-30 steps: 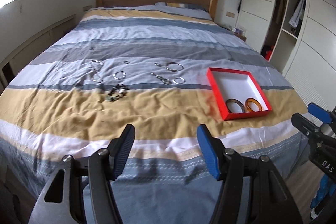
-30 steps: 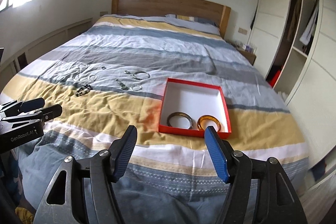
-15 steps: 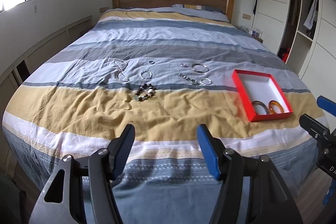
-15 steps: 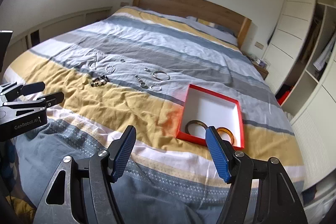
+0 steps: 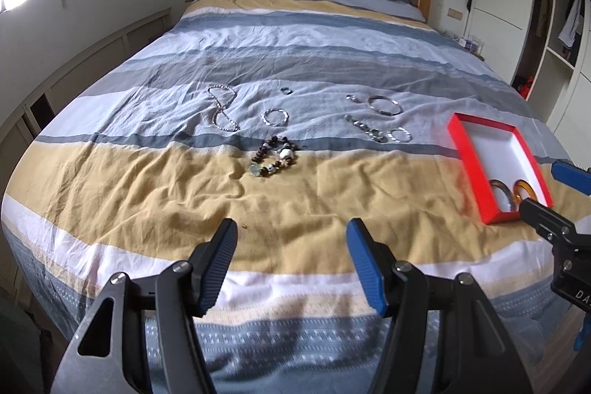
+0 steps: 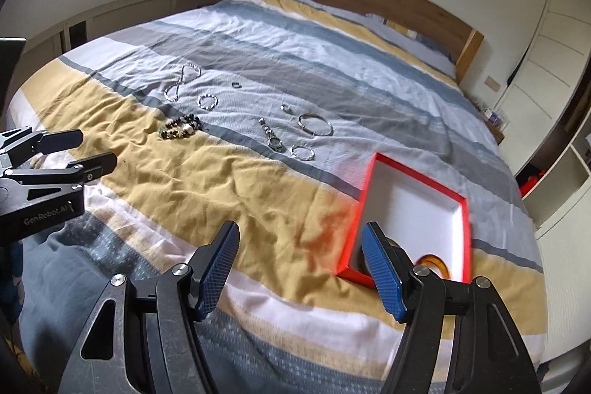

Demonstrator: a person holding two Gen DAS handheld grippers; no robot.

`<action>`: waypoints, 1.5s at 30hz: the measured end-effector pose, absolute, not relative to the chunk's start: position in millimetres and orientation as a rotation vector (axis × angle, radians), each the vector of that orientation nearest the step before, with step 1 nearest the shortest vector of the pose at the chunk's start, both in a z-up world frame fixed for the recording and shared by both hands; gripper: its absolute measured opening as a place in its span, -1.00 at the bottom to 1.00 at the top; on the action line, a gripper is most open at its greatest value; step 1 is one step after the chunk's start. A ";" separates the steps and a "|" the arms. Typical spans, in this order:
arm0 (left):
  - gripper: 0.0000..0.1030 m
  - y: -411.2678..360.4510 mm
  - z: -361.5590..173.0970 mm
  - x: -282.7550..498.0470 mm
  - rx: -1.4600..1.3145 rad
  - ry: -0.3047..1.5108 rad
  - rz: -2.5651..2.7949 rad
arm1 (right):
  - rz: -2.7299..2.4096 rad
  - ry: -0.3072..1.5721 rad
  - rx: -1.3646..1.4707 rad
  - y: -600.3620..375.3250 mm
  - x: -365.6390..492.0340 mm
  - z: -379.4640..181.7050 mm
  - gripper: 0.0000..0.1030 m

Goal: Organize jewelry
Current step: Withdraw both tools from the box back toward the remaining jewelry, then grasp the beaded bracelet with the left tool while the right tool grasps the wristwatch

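Bracelet (image 5: 274,160) nearest: approach with left gripper (image 5: 290,252), spread and empty, pinch beads low, carry to box (image 5: 466,146); right gripper (image 6: 300,263) spread too.

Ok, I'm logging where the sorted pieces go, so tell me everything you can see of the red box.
The red box is a shallow, open, rectangular tray, red outside and on the rim, white inside, probably cardboard. It lies flat on the striped bedspread, across the yellow and blue bands near the bed's right edge. Two bangles lie at its near end: a dark brown one and an amber one. The rest is bare. Neither gripper touches it.
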State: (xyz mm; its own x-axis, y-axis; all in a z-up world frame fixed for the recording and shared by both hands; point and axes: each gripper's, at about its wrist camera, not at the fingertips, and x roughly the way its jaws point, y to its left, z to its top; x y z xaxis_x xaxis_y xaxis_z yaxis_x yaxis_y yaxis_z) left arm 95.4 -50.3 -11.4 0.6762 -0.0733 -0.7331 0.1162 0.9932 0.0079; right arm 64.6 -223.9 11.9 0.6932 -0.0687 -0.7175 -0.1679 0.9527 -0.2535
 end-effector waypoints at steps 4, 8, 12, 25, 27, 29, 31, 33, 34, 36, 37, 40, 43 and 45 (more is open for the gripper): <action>0.15 -45.4 -21.7 118.2 0.044 0.839 -0.093 | 0.069 0.836 -0.314 -222.9 87.0 -3.7 0.31; 0.15 -42.9 -29.5 137.5 0.044 0.843 -0.086 | 0.079 0.859 -0.319 -222.0 106.3 -16.6 0.31; 0.15 -41.7 -40.5 155.5 0.044 0.860 -0.098 | 0.084 0.877 -0.326 -221.4 122.8 -27.1 0.31; 0.15 -43.2 -70.4 186.7 0.031 0.906 -0.123 | 0.105 0.908 -0.345 -217.9 152.7 -46.4 0.31; 0.15 -41.9 -73.9 189.9 0.027 0.911 -0.120 | 0.108 0.912 -0.345 -217.2 155.1 -49.2 0.31; 0.15 -41.2 -76.8 192.3 0.025 0.917 -0.120 | 0.110 0.917 -0.346 -216.4 158.0 -52.6 0.31; 0.15 -40.3 -79.4 195.3 0.023 0.922 -0.120 | 0.113 0.924 -0.347 -215.5 161.3 -56.3 0.31; 0.15 -40.2 -82.0 198.4 0.021 0.925 -0.120 | 0.116 0.930 -0.349 -214.6 164.0 -59.4 0.31; 0.15 -40.0 -83.2 199.8 0.020 0.927 -0.120 | 0.118 0.931 -0.351 -214.3 165.5 -60.5 0.31; 0.15 -39.3 -85.5 201.8 0.016 0.931 -0.120 | 0.119 0.932 -0.351 -214.3 168.0 -61.9 0.31; 0.15 -39.0 -86.7 203.0 0.013 0.933 -0.119 | 0.119 0.933 -0.351 -214.4 169.0 -62.6 0.31; 0.15 -37.1 -89.4 205.7 0.007 0.937 -0.118 | 0.122 0.937 -0.351 -213.9 172.8 -66.0 0.31; 0.15 -33.5 -91.0 209.2 -0.006 0.938 -0.115 | 0.135 0.944 -0.320 -215.2 178.1 -68.5 0.31; 0.15 -28.6 -91.9 212.8 -0.026 0.945 -0.117 | 0.137 0.942 -0.291 -219.2 183.8 -69.3 0.31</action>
State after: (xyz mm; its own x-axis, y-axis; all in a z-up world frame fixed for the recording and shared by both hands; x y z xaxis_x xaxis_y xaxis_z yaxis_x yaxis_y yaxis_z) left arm 212.8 -28.6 -91.9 0.5795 -0.1111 -0.8073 0.0888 0.9934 -0.0730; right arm 183.8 -219.2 -69.3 0.5833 -0.0105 -0.8122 -0.2413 0.9525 -0.1856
